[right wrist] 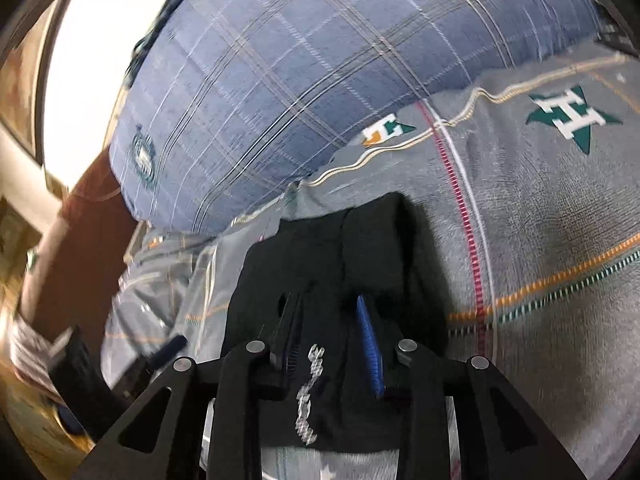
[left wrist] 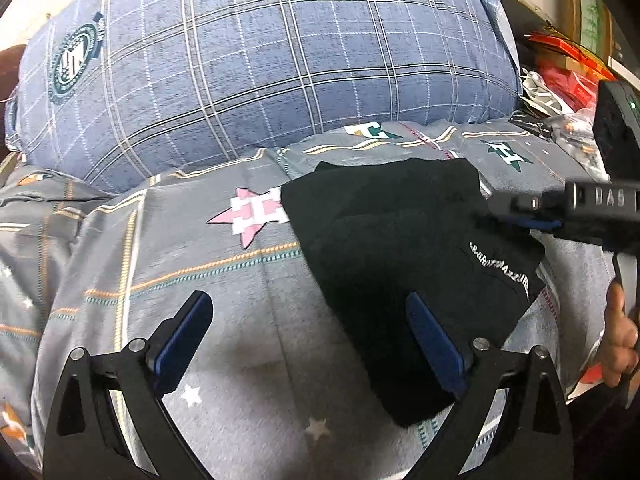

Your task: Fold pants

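The left gripper (left wrist: 308,320) is spread wide and empty over a soft grey bedsheet (left wrist: 224,264) printed with stars and stitched stripes; its blue-padded right finger overlaps the folded black pants (left wrist: 400,248), a thick matte rectangle with white lettering. The right gripper (right wrist: 328,320) is parted narrowly, fingers pressed on the pants' top fold; an actual pinch is unclear. Beyond both lies a plump blue plaid pillow (left wrist: 256,64).

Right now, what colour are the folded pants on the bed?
Black, with white lettering; the pants show best in the left wrist view.
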`<state>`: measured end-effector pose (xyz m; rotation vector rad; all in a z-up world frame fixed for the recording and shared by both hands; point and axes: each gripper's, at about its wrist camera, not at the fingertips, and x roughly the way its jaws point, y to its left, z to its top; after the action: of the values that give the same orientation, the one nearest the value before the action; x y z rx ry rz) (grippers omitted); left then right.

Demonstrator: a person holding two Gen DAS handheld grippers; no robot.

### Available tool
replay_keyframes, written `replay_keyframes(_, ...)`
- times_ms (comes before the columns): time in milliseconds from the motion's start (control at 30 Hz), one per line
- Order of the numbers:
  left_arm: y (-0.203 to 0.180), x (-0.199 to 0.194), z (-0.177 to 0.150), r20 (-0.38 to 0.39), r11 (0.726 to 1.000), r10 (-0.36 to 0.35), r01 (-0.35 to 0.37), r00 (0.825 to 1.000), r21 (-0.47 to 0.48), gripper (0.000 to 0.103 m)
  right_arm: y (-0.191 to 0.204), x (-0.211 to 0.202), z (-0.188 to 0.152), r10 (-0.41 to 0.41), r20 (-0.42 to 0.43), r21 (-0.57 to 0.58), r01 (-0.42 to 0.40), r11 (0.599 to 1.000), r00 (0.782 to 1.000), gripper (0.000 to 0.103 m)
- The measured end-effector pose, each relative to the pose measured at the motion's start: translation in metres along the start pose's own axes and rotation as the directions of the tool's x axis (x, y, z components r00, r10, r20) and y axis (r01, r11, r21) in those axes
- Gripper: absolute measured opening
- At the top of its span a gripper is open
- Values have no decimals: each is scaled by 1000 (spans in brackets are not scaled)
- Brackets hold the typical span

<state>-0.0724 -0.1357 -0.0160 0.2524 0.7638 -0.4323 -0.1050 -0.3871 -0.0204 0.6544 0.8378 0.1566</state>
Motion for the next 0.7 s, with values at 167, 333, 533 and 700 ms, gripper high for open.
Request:
replay_keyframes(167,0,6,-14,-5,999,14,-14,1000,29,99,4,9,-21,-100,-27,-50,99,994,995,29)
replay_keyframes(333,-9,22,-22,1,991,56,-55,998,118,102,3,14,-26,-108,-11,-63,107,992,994,29)
replay_keyframes(533,0,22,-20,-1,994,12,-12,1000,108,103,6,14,-31,-131,22,-58,133,989,991,29)
replay_keyframes(700,11,12,-23,37,995,-45,41,998,87,103,5,7,-18,-44,-8,8,44,999,999,48)
